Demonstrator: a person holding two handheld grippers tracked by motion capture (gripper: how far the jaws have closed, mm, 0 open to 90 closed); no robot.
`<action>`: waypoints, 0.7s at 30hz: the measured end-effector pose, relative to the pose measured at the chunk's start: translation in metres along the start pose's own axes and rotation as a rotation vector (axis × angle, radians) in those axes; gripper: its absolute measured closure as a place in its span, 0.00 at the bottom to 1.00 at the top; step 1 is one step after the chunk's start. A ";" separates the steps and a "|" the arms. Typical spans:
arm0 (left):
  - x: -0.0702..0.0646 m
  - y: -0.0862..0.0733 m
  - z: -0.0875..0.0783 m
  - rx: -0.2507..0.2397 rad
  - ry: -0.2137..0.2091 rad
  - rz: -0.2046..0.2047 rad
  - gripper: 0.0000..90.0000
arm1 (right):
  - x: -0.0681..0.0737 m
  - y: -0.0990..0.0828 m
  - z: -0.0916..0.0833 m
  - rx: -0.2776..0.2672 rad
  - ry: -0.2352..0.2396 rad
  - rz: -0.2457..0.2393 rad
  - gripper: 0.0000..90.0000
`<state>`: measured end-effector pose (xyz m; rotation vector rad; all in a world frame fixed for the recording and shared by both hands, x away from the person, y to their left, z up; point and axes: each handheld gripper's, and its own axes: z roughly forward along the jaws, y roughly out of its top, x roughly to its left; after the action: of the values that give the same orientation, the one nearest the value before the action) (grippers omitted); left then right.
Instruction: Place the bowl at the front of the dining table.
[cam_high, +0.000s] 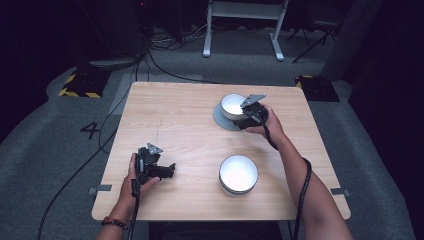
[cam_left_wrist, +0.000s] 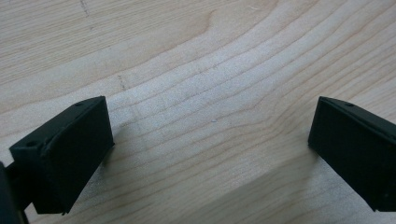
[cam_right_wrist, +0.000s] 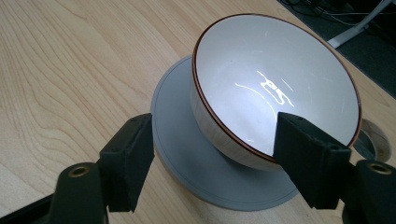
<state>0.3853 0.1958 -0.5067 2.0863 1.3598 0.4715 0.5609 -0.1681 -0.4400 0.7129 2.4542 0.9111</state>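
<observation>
Jaws of right gripper (cam_right_wrist: 212, 158) straddle bowl (cam_right_wrist: 275, 88) rim, apart.

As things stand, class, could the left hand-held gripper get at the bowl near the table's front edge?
Probably yes: the left hand-held gripper is open, and bare table lies between it and that bowl.

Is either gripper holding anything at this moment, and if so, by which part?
Nothing is held. The right gripper stands open around the near rim of the bowl on the grey plate; the left gripper is open over bare table.
</observation>
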 end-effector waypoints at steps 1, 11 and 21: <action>0.000 0.000 0.000 -0.003 -0.001 -0.001 0.00 | 0.001 0.000 0.000 -0.004 -0.001 0.011 0.32; 0.000 0.000 0.000 -0.001 0.000 0.000 0.00 | 0.005 -0.004 -0.007 0.004 -0.007 -0.022 0.29; 0.000 0.000 0.000 -0.003 -0.001 -0.001 0.00 | 0.007 -0.007 -0.013 0.010 -0.008 -0.047 0.29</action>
<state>0.3853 0.1958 -0.5068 2.0835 1.3587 0.4716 0.5461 -0.1745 -0.4378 0.6583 2.4592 0.8771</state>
